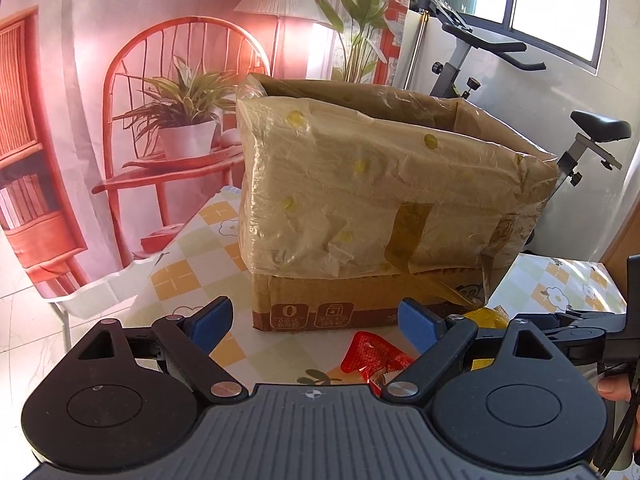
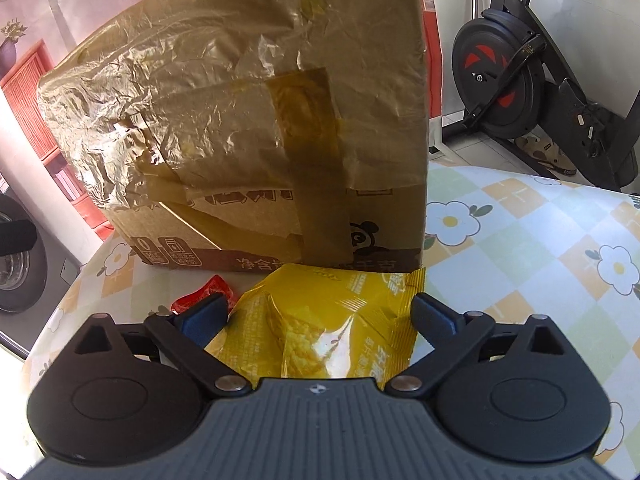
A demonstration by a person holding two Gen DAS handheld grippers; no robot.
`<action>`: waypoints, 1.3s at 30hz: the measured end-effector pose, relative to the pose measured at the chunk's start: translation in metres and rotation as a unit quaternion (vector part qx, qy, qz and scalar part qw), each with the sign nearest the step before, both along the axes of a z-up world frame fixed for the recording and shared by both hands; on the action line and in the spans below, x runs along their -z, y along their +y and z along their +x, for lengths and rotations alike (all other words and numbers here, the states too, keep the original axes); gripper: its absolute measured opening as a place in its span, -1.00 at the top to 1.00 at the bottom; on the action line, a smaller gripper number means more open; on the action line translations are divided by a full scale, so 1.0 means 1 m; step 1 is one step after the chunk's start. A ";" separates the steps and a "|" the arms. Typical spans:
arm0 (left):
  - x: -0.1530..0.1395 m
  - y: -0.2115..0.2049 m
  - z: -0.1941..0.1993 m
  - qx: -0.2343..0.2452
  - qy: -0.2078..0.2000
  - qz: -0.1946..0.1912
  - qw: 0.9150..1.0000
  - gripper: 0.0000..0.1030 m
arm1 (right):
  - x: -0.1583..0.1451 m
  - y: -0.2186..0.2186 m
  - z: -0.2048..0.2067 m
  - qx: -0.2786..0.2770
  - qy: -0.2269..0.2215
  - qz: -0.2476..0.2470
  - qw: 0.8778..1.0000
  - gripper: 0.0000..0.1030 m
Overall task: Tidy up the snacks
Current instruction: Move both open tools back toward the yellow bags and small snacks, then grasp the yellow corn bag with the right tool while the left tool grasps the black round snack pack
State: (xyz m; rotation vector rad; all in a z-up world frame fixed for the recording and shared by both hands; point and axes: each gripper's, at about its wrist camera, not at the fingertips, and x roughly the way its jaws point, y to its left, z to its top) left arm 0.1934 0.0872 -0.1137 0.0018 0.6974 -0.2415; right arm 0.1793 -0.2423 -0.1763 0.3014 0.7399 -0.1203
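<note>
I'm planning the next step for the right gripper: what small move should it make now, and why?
Probably ease the right gripper lower and close on the yellow snack packet. Its jaws stand wide open on either side of the packet without pressing it, and the packet lies flat on the tablecloth in front of the cardboard box.

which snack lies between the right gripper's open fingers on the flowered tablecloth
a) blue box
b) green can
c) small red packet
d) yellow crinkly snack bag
d: in the right wrist view the yellow crinkly snack bag lies between the spread fingers of the right gripper, pads not pressing it, in front of the plastic-wrapped cardboard box; the small red packet lies off to the side.
</note>
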 end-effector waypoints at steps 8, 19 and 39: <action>0.019 -0.008 0.004 0.000 0.021 -0.016 1.000 -0.76 | -0.011 -0.006 -0.015 0.000 -0.042 0.013 0.999 -0.96; 0.031 -0.021 0.006 0.012 0.032 -0.034 0.999 -0.74 | 0.003 -0.025 -0.030 0.014 -0.034 0.063 0.997 -0.97; 0.048 -0.032 -0.013 0.022 0.062 -0.024 0.998 -0.64 | -0.005 -0.018 -0.058 0.040 -0.056 0.086 0.994 -0.31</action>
